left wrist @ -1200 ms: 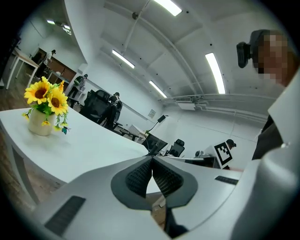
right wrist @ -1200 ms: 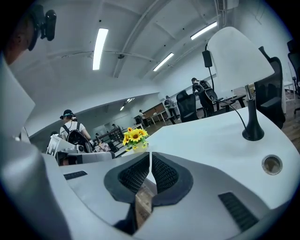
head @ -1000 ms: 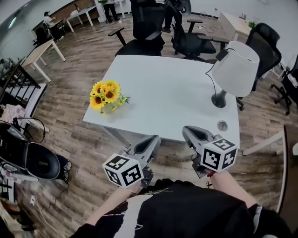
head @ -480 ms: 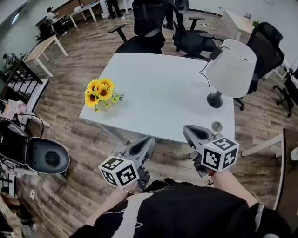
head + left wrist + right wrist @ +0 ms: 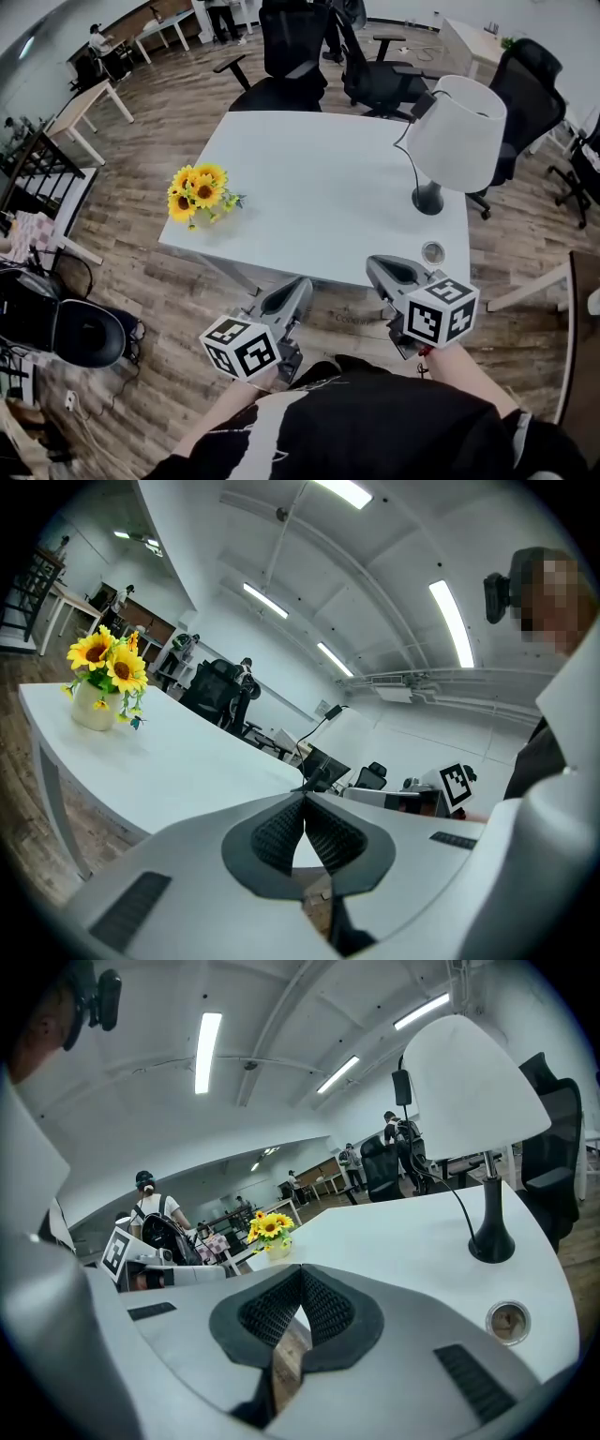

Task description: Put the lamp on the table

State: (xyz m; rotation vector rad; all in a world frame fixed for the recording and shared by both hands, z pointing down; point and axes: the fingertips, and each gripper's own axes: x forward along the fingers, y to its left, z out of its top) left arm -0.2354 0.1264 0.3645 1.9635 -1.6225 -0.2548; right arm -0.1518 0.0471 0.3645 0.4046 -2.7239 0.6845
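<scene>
A lamp (image 5: 452, 136) with a white shade and a dark base stands upright on the white table (image 5: 319, 187), near its right edge; the right gripper view also shows the lamp (image 5: 473, 1101), up at the right. Both grippers hang off the table's near edge, above the wood floor. The left gripper (image 5: 296, 289) is shut and holds nothing; its ribbed pads (image 5: 281, 832) meet. The right gripper (image 5: 382, 266) is likewise shut and empty, its pads (image 5: 323, 1309) together, and it sits in front of the lamp's corner.
A small vase of sunflowers (image 5: 198, 192) stands at the table's left side. A round cable port (image 5: 432, 251) sits in the near right corner. Black office chairs (image 5: 291, 56) crowd the far side and the right. A dark bin (image 5: 80, 333) stands on the floor at left.
The camera has drawn back a little, so the table and lamp sit slightly higher in view. Both grippers stay shut at much the same spot.
</scene>
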